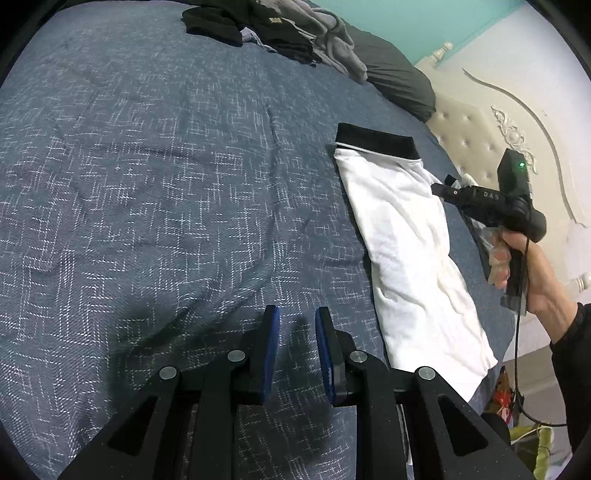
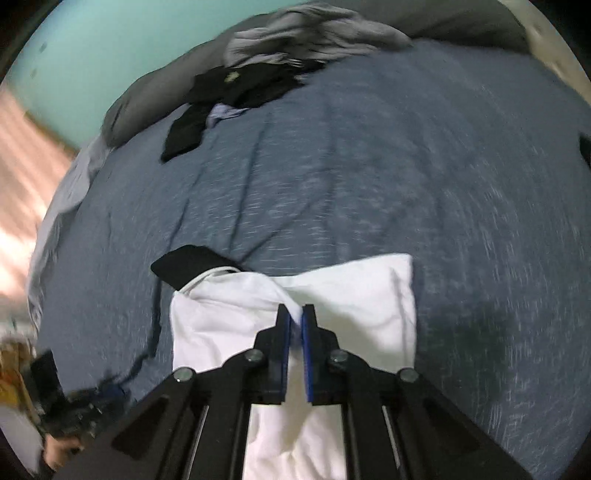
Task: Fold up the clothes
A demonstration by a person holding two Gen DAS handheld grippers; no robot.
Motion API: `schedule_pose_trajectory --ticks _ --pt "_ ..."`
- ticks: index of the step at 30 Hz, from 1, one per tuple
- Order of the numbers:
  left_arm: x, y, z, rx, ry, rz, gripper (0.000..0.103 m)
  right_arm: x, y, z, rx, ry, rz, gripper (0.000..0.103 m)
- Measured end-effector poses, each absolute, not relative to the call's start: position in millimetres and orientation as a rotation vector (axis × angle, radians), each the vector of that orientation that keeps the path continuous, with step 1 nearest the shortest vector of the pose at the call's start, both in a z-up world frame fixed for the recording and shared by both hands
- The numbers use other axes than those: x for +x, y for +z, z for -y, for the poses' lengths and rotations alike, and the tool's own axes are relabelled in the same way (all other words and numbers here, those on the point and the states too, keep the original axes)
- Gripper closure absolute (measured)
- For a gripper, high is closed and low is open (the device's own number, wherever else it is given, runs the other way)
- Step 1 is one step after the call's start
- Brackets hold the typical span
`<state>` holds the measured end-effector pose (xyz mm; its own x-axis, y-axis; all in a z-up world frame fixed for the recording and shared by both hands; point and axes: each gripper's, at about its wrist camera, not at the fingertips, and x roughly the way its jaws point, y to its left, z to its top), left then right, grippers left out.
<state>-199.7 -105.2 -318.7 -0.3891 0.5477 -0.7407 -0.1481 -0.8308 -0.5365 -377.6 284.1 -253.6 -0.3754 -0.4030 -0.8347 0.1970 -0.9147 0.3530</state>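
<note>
A white garment point(image 1: 406, 240) with a black band point(image 1: 376, 142) at its far end lies folded into a long strip on the blue bedspread point(image 1: 166, 166), near the right edge of the bed. My right gripper point(image 1: 440, 190), held by a hand point(image 1: 532, 273), reaches its far side edge. In the right wrist view this gripper point(image 2: 295, 315) is shut on a raised fold of the white garment point(image 2: 229, 325), whose black band point(image 2: 188, 266) lies to the left. My left gripper point(image 1: 297, 314) hovers over bare bedspread just left of the garment, jaws a little apart with nothing between them.
A pile of black and grey clothes point(image 1: 280, 33) lies at the far side of the bed, next to a dark grey pillow point(image 1: 395, 81). A cream tufted headboard point(image 1: 480, 122) borders the bed on the right. Floor clutter point(image 1: 532, 439) shows past the bed's edge.
</note>
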Motion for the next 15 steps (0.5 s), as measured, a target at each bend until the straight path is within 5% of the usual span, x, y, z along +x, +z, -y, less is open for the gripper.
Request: schedule_pose_trajectory --ticks 6,10,15 --pt "-202 -320 104 -1.415 2.242 0.539 0.081 -376 -240 -273 1.447 -2.320 0.208 0.095" --pt "-202 -320 103 -1.417 2.242 0.536 0.081 -369 -219 -254 1.347 -2.324 0.104 0.061" --pt "-201 -320 102 -1.420 2.239 0.536 0.081 -362 -202 -209 1.231 -2.274 -0.159 0.060"
